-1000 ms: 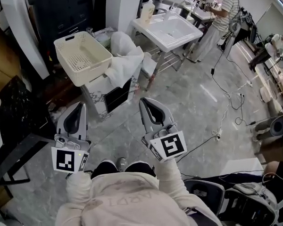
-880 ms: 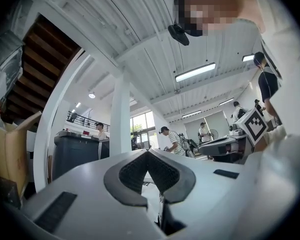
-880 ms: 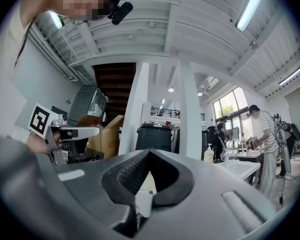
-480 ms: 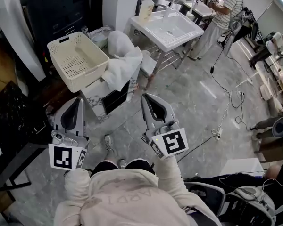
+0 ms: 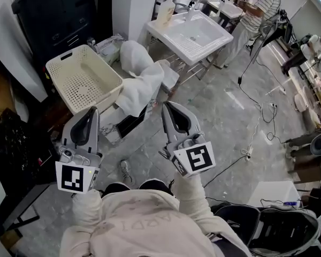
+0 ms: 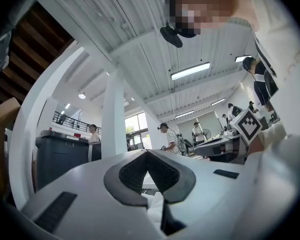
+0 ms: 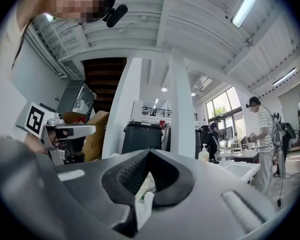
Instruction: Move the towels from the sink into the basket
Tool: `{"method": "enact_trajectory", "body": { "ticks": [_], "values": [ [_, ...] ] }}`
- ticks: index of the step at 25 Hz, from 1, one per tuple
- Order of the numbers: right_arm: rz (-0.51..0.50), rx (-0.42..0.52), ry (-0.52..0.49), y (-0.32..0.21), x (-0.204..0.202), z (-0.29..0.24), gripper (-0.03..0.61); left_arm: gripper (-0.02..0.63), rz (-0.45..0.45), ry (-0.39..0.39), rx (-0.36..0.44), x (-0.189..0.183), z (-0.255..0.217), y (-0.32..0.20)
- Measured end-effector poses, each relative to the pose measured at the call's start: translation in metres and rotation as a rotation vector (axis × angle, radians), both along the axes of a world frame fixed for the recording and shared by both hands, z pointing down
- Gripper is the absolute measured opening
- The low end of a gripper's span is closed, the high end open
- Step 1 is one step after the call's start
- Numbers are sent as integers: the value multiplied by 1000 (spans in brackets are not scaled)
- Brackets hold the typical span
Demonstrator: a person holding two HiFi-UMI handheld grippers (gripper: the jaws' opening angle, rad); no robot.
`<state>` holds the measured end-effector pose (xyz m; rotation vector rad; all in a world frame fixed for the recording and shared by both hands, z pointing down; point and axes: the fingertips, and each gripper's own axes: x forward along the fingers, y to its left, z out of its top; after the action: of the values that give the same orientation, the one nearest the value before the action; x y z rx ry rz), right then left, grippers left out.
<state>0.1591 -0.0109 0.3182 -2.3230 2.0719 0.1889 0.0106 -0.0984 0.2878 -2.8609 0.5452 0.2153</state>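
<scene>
A cream perforated basket [image 5: 83,79] stands empty-looking on a low stand at the left. White towels [image 5: 143,78] hang in a heap over the stand's right side, next to the basket. The white sink [image 5: 195,35] is farther back; I see no towel in its basin. My left gripper [image 5: 92,111] points toward the basket, shut and empty, a short way from it. My right gripper [image 5: 168,106] is shut and empty too, its tip near the towel heap. Their closed tips show in the gripper views, left gripper [image 6: 147,153] and right gripper [image 7: 149,152].
A soap bottle [image 5: 166,9] stands at the sink's left corner. A person in a striped shirt [image 5: 265,7] stands beyond the sink. Cables [image 5: 257,125] trail over the floor at right. A black table [image 5: 13,143] is at left, a chair [image 5: 281,232] at bottom right.
The basket and towel heap have slid down and left in the head view and come nearer. Both grippers keep their pose and stay shut.
</scene>
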Motion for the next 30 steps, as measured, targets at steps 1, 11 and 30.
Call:
{"method": "enact_trajectory", "body": {
  "ticks": [1,11,30],
  "values": [
    [4,-2,1,-9,4,0,11,5,4,8,-6,4,-1,-10],
    [48,-43,-18,-87,44,9,11,5,35,25,-18,36,-8,-94],
    [-82,-457,-225,-178,92,167,75,5,-62,-3,-86,57,19,-165]
  ]
}}
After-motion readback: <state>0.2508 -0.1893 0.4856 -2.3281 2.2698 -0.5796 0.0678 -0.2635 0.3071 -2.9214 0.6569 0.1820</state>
